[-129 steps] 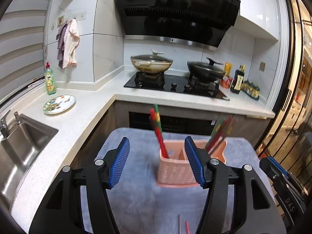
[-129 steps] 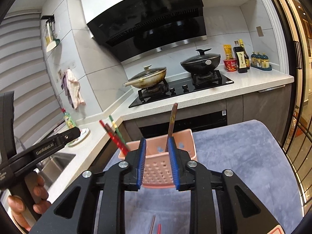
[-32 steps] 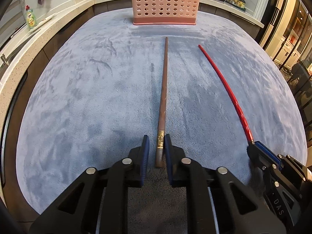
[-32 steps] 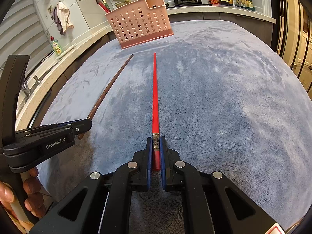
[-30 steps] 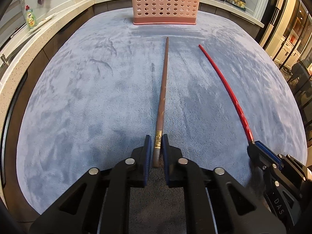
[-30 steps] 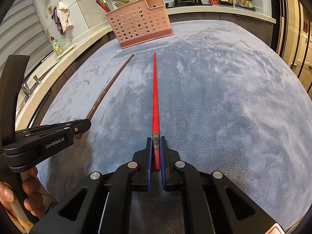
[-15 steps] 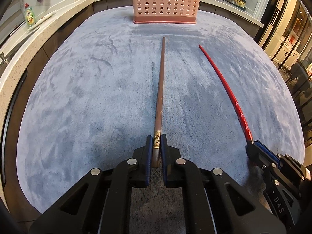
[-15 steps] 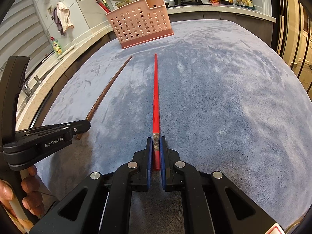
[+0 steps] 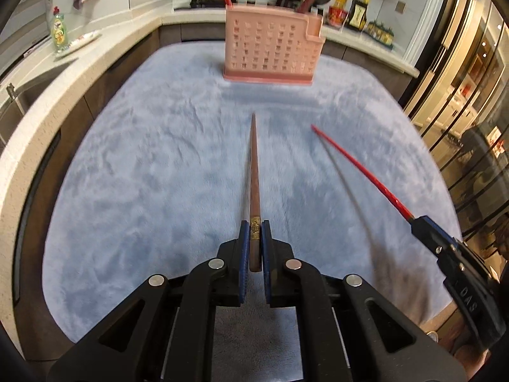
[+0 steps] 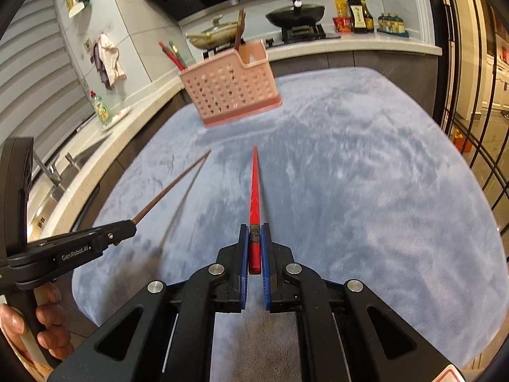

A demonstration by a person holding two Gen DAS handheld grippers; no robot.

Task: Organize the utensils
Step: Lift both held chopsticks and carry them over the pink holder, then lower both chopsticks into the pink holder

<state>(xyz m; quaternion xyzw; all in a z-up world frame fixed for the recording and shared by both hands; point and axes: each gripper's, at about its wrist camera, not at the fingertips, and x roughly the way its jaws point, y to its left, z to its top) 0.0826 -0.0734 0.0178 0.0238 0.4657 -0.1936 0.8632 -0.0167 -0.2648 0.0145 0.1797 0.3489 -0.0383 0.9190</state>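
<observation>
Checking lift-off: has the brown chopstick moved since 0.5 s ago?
Yes. The brown chopstick is up off the mat, casting a shadow, tip toward the basket.

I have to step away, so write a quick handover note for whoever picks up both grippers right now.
Left gripper: shut on the brown chopstick, lifted off the blue mat.
Right gripper: shut on the red chopstick, also lifted.
Both tips point toward the pink basket at the mat's far end.
Done: several chopsticks already stand in the basket.
Left: carry these two over and drop them in.
</observation>
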